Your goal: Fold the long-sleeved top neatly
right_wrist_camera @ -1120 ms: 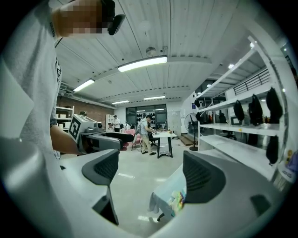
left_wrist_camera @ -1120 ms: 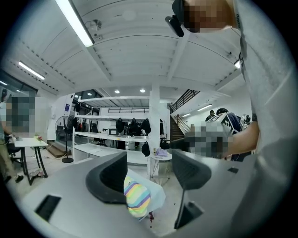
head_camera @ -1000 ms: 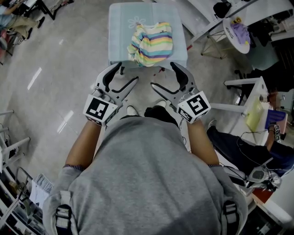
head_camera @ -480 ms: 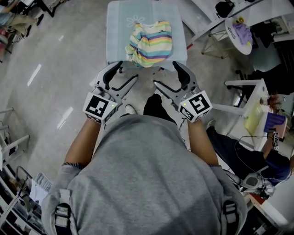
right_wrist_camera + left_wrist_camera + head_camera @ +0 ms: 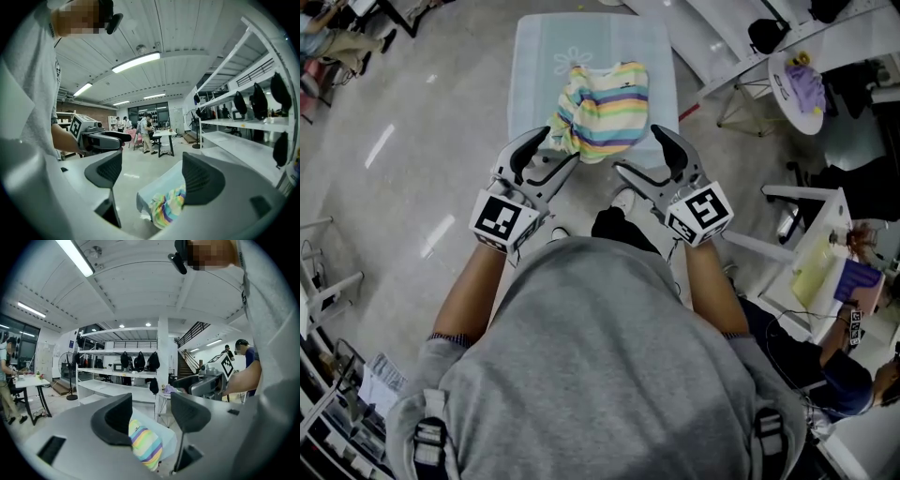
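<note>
The long-sleeved top (image 5: 602, 111), striped in pastel yellow, green, blue and pink, lies bunched in a loose heap on the near half of a small pale blue table (image 5: 539, 66), whose cover bears a faint flower print at its far left. The person stands at the table's near edge with both tools pointing away from the body toward the garment. The left gripper (image 5: 555, 150) is at the top's near left corner. Its jaws have just been closing a little, yet they stand wide apart, and in the left gripper view the striped cloth shows through the gap, ahead of the pads and partly behind the left one, with neither pad pressing on it. The right gripper (image 5: 639, 152) is at the top's near right edge, its jaws likewise spread wide. In the right gripper view the cloth lies beyond them, half hidden by the right jaw and not pinched. The two grippers sit side by side, a little apart, each with its marker cube (image 5: 502, 220) on the near end, just above the person's grey sweatshirt (image 5: 581, 366).
</note>
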A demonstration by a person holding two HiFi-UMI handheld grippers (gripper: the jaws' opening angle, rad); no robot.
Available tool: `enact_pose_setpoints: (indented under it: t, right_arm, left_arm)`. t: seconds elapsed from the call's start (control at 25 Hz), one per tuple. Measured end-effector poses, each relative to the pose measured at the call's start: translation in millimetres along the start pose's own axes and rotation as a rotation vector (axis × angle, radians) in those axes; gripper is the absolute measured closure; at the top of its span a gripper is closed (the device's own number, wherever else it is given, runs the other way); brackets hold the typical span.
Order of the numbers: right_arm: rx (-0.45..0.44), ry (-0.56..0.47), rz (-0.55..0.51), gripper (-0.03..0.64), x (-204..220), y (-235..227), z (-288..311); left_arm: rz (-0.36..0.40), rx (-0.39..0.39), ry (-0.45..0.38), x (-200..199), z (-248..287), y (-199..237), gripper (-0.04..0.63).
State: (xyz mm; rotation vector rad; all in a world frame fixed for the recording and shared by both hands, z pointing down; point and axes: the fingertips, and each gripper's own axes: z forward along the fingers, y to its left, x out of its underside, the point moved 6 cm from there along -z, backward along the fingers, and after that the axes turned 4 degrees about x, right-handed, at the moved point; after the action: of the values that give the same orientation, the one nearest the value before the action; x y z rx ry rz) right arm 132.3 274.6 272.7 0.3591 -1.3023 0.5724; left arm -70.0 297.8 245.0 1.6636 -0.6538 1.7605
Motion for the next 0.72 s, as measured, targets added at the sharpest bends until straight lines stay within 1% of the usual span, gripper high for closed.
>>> enact_pose_setpoints:
  t: [0.4, 0.56, 0.72]
  right_arm:
    - [-0.091, 0.007, -0.007, 0.222, -13.9, -102.3, 10.9]
    - [-0.139, 0.012, -0.012, 0.232, -12.1, -131.0, 14.9]
    - [-0.171, 0.046, -0.011, 0.232, -4.5, -149.0, 22.0]
  left_arm:
    - [0.004, -0.103, 0.040, -15.4, 81.1, 14.7, 0.325]
    - [0.009, -0.129, 0.059, -16.2, 107.8, 14.1, 0.333]
    - [0.022, -0.142, 0.089, -11.9, 128.1, 14.1, 0.333]
